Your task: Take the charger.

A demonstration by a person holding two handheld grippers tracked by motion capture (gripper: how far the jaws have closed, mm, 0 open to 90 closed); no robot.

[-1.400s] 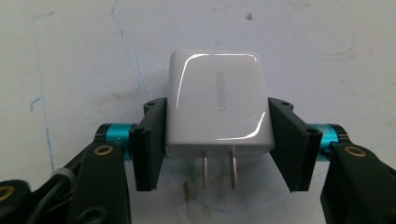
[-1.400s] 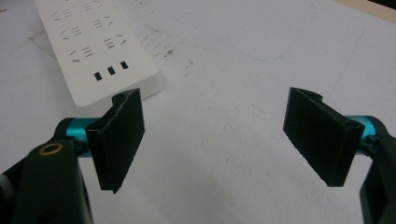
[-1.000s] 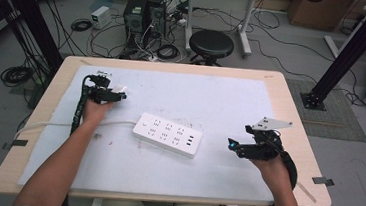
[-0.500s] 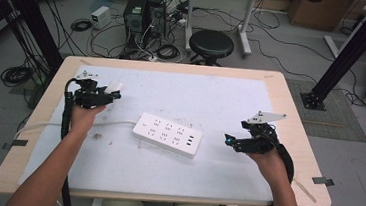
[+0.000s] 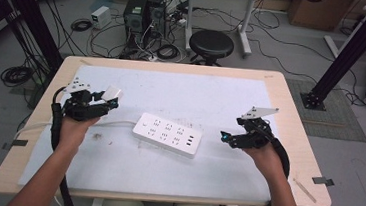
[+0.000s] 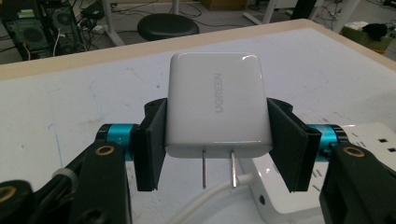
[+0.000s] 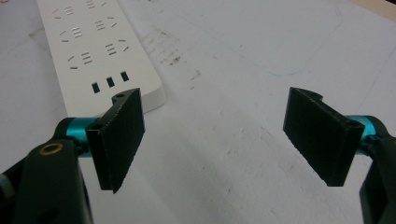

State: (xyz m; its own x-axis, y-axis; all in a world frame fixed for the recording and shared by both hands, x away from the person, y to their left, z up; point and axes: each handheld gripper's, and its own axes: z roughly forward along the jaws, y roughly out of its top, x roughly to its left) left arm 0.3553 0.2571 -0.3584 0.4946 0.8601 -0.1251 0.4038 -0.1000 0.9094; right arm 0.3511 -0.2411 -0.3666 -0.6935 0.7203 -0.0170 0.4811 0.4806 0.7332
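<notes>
1. The table (image 5: 290, 117), covered by a white mat, carries everything; its far half is bare.
2. The white power strip (image 5: 167, 134) lies flat near the middle of the table, slanting from far left to near right, with three-hole sockets on top and three small USB slots at its right end. Its white cord (image 5: 114, 123) runs off to the left.
3. The left gripper (image 5: 110, 98) is held above the left part of the table, just left of the strip. Its jaws pinch a white UGREEN wall charger (image 6: 218, 105) by its two narrow sides.
4. The right gripper (image 5: 224, 135) hovers just right of the strip's USB end, jaws spread wide with nothing between them.
5. The charger sits squarely between the left pads, its broad printed face up in the left gripper view and its two flat prongs (image 6: 218, 169) pointing back toward the hand.
6. It looks light, rigid and glossy, so probably slippery. The flat side grip seems right, but the prongs must be turned to face the sockets.
</notes>
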